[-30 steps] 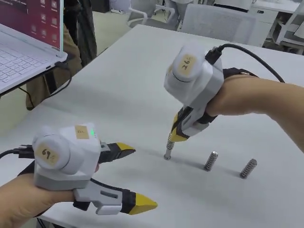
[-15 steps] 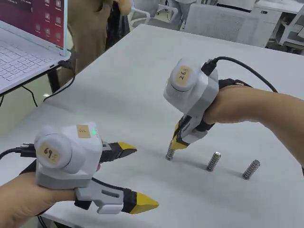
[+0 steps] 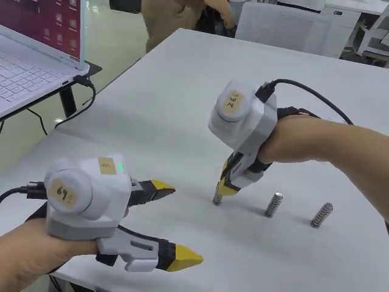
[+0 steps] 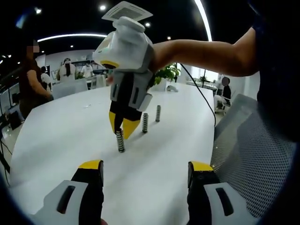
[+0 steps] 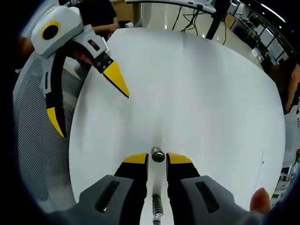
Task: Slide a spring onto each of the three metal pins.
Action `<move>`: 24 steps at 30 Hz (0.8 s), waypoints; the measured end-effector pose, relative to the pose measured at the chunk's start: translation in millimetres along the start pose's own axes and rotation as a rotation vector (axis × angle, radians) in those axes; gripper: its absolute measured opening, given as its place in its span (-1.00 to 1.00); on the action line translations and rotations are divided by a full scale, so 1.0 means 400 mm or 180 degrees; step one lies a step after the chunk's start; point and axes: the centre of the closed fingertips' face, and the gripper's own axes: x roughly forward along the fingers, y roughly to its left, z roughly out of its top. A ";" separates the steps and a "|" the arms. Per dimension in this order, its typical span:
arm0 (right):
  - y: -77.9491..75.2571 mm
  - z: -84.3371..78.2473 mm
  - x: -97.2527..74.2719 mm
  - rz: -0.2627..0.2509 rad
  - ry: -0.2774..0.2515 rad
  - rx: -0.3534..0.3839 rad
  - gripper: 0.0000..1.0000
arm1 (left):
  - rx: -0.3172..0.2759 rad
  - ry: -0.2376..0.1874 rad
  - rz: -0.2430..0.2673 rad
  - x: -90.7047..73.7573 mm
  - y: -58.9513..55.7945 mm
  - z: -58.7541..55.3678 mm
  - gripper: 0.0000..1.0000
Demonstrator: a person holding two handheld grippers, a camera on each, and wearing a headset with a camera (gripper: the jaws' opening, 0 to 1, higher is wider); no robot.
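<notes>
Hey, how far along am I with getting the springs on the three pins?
Done: the middle spring and the end spring each stand on a pin. In hand: the third spring is already on its pin, with the right gripper down over it, jaws close on either side; whether they grip it is unclear. Left: probably just seating it and lifting away. The left gripper is open and holds nothing.

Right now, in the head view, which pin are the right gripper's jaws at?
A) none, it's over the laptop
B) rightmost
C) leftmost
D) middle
C: the right gripper has its yellow tips at the leftmost pin, whose top sits between the jaws in the right gripper view.
</notes>
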 end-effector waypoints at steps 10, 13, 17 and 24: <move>-0.011 -0.022 -0.015 -0.0080 -0.0085 0.0088 -0.55 | 0.0009 0.0020 -0.0019 0.005 -0.001 -0.001 0.39; -0.017 -0.037 -0.025 -0.0118 -0.0112 0.0150 -0.46 | 0.0016 0.0026 -0.0026 0.007 -0.002 0.001 0.39; -0.020 -0.063 -0.039 -0.0153 -0.0150 0.0225 -0.40 | 0.0024 0.0039 -0.0040 0.011 -0.002 0.002 0.39; -0.024 -0.122 -0.060 -0.0239 -0.0198 0.0377 -0.30 | 0.0036 0.0042 -0.0049 0.015 0.000 0.010 0.39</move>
